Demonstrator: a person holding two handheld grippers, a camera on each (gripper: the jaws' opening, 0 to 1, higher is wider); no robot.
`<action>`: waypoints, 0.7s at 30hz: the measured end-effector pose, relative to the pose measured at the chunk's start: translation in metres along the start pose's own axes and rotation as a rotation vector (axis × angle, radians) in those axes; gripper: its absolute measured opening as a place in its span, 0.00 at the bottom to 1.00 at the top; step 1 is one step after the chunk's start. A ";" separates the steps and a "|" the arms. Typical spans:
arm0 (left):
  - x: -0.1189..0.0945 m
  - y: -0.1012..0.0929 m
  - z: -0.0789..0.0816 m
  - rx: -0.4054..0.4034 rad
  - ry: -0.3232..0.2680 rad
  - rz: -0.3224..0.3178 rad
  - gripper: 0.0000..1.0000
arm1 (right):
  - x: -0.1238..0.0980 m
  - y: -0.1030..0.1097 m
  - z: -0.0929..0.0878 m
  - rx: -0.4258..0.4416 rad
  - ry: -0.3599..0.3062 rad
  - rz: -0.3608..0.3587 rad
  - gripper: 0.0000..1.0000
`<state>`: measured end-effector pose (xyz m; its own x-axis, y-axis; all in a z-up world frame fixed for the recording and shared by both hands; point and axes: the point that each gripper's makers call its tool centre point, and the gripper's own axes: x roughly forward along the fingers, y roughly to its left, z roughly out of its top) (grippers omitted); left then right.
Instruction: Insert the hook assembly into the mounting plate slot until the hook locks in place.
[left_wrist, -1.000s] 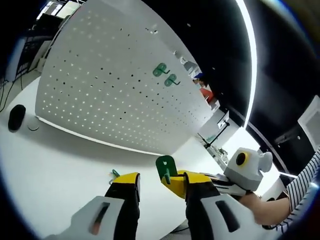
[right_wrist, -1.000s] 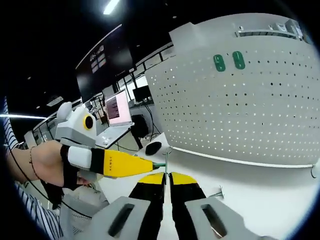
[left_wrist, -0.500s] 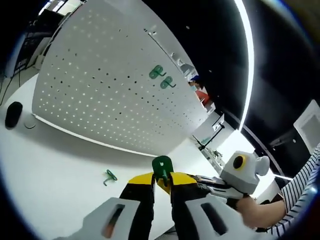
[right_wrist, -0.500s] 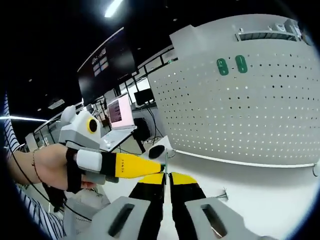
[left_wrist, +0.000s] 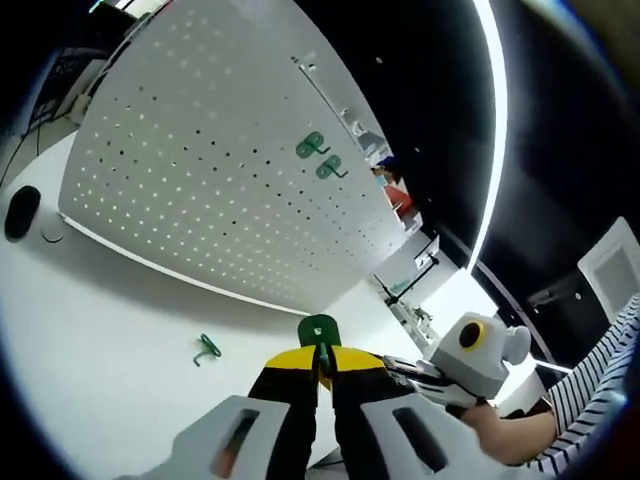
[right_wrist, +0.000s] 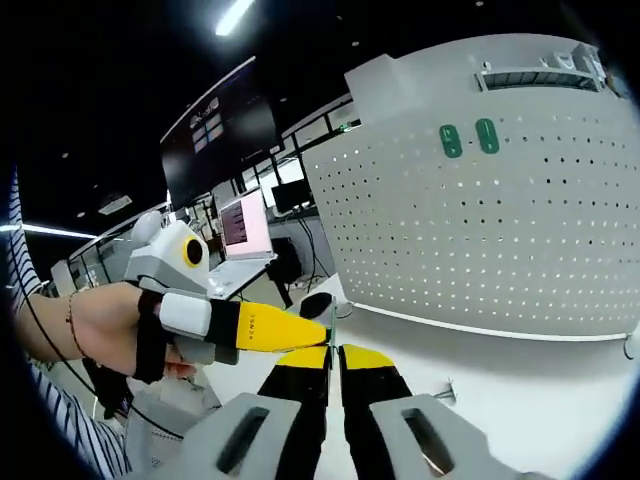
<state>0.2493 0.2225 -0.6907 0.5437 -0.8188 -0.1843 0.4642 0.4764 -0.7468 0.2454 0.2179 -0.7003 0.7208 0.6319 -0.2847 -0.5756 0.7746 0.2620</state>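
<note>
Left gripper (left_wrist: 322, 362): yellow-tipped jaws closed together on the green plastic hook assembly (left_wrist: 319, 333), whose rounded plate sticks up just above the tips; in the right gripper view it comes in from the left (right_wrist: 320, 335), held in a person's hand (right_wrist: 105, 325).
Right gripper (right_wrist: 334, 352): jaws pressed together, pinching the thin edge of the same green hook assembly (right_wrist: 332, 322); its tips meet the left gripper's at this piece.
Mounting plate: large white perforated pegboard panel (left_wrist: 200, 190), standing upright on the white worktop (left_wrist: 90, 330), well apart from the held hook.
On the panel: two green hooks (left_wrist: 322, 158) side by side, high up; also seen in the right gripper view (right_wrist: 468, 138).
Worktop: a small loose green hook (left_wrist: 206, 349) lying flat, near the left gripper; a black computer mouse (left_wrist: 20, 211) towards the panel's far end.
</note>
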 end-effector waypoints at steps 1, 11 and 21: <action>0.000 0.000 0.000 -0.002 0.002 0.001 0.04 | 0.000 0.000 0.000 -0.002 0.000 -0.001 0.00; 0.002 -0.004 0.000 -0.003 -0.002 0.004 0.02 | -0.004 -0.002 0.004 -0.023 -0.012 -0.008 0.01; 0.003 0.002 0.011 0.149 0.004 0.098 0.01 | -0.011 -0.012 0.009 -0.035 0.003 -0.036 0.10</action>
<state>0.2596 0.2242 -0.6857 0.5888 -0.7672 -0.2544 0.5077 0.5959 -0.6222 0.2476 0.2018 -0.6920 0.7401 0.6036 -0.2966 -0.5624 0.7973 0.2192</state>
